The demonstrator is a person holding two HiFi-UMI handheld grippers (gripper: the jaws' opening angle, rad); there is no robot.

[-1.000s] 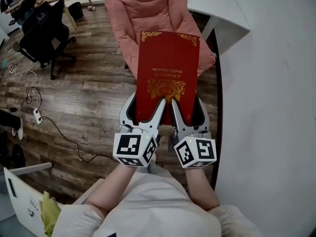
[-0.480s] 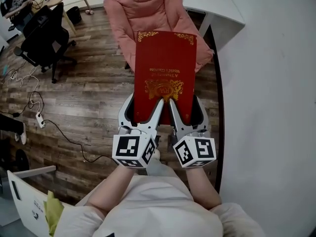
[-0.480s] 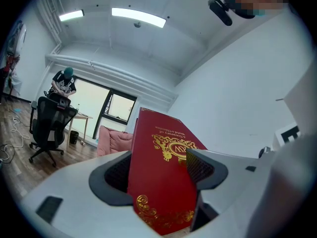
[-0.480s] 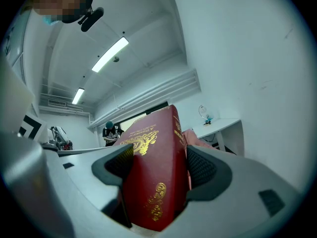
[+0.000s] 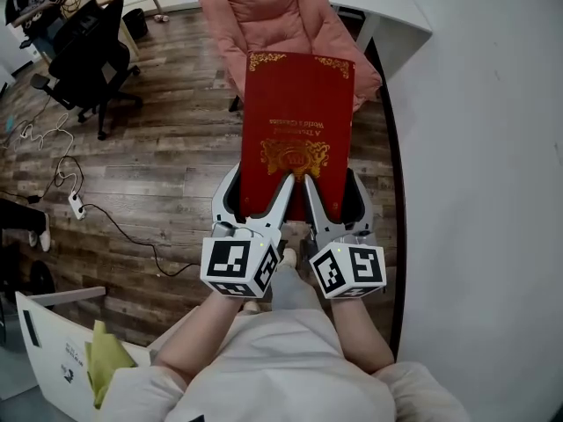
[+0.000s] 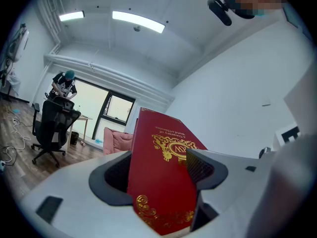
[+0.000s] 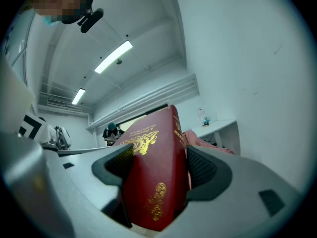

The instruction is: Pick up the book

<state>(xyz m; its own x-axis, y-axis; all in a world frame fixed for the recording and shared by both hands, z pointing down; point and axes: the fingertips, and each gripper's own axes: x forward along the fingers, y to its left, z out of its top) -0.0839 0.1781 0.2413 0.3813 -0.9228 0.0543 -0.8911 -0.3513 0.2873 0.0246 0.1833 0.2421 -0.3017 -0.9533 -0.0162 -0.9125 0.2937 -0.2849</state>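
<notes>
Nearest: both forearms are reaching forward side by side, the marker cubes almost touching.

The left gripper [image 5: 259, 190] is pinching the near short edge of the book [image 5: 299, 117]. In the left gripper view its jaws are standing about a book's thickness apart, pads pressing on the front cover and the back. The right gripper [image 5: 332, 190] is gripping the same edge just beside it, on the spine side, and is clamped across the full thickness. Nothing else is sitting between either pair.

The book is hanging in the air with its red gold-stamped cover facing up. It is reaching away from the person above the wood floor [image 5: 158, 165], far end over the pink chair [image 5: 273, 16], and resting on nothing visible.

Risks (judgement):
- Both grips are sitting on one short edge, so the whole length is levering on the pads. The far end could be sagging and the smooth cover sliding out.
- If the two grippers are twisting or spreading against each other, the boards could be bending, or one grip peeling off.
- I cannot tell whether the left pads are catching the whole page block. If not, the book could be falling open.

Further out, the white wall [image 5: 493, 192] and white table [image 5: 387, 7] are lying close on the right, and a swing that way could knock the far corner. The black office chair [image 5: 84, 55] is standing well apart.
</notes>
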